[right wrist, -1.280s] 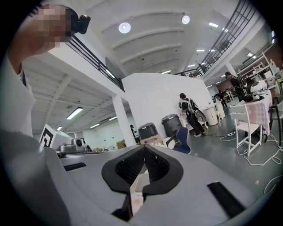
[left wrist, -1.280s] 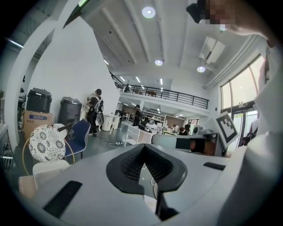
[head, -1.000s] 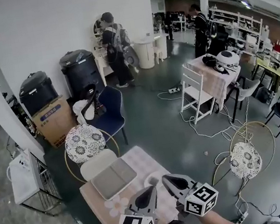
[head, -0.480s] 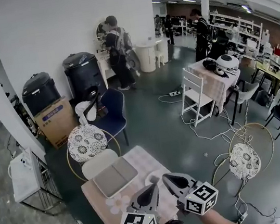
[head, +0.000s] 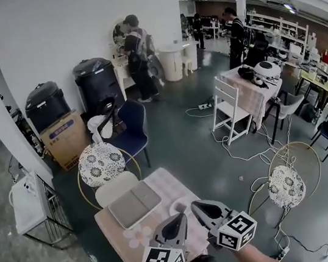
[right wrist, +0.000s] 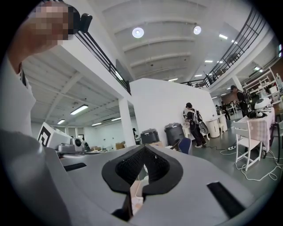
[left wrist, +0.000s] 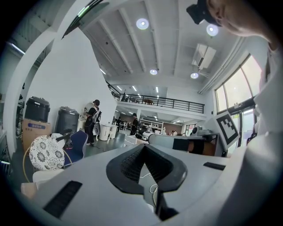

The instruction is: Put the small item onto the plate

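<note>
Both claws are held low over the near end of the table (head: pixel 160 186), pointing level and away from me.

Left claw (head: pixel 179 217): pressed together, pads meeting at the tip, nothing between them. Right claw (head: pixel 195 205): the same in its own view, tips touching and nothing pinched, only pale tablecloth showing through the slot below.

Landmark is the plate (head: pixel 173 210), small, white and round, on the checked cloth.
- My right tip sits just beside the plate's right edge.
- My left tip is just short of its near edge.
- The right claw is the nearer by a little.
- A grey tray (head: pixel 134 205) lies left of the plate and slightly beyond it.
- A pale flower-shaped piece (head: pixel 133 238) lies left of the plate and nearer to me.

Small item: I can't pick it out with certainty. There is a dark speck (head: pixel 180 207) at the plate's middle. If that is the item, it already lies on the plate. If not, it is somewhere I cannot resolve from up here, and its long axis is too small to tell.
</note>
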Demonstrator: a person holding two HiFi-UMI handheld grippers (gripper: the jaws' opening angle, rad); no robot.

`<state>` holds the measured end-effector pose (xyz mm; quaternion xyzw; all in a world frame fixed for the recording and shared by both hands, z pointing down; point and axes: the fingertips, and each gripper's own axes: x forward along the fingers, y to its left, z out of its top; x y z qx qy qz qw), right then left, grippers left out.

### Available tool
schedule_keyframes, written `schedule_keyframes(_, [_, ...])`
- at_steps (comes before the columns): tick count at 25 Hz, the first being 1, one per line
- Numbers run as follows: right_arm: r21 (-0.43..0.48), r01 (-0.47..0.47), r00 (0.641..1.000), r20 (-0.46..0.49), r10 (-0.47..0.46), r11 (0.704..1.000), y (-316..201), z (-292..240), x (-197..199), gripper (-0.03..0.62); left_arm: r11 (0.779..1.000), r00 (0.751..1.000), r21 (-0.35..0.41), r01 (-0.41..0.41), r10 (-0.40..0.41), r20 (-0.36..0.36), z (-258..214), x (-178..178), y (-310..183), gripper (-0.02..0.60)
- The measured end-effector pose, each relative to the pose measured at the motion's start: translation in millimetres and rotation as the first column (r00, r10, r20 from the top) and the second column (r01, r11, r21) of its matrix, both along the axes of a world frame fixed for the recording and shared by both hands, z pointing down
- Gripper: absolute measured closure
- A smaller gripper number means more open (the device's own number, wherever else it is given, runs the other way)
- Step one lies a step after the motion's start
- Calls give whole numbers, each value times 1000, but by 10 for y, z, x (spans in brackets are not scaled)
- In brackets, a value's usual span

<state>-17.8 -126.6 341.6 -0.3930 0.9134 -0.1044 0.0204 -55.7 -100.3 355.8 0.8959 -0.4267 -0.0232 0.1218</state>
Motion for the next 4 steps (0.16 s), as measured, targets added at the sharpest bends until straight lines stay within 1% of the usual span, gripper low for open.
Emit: schedule_keyframes(4, [0,-2,1000,1,2,1000,-52,15,-7,581,1000,1000,-2,2,-2,0,20,-18,-48,577])
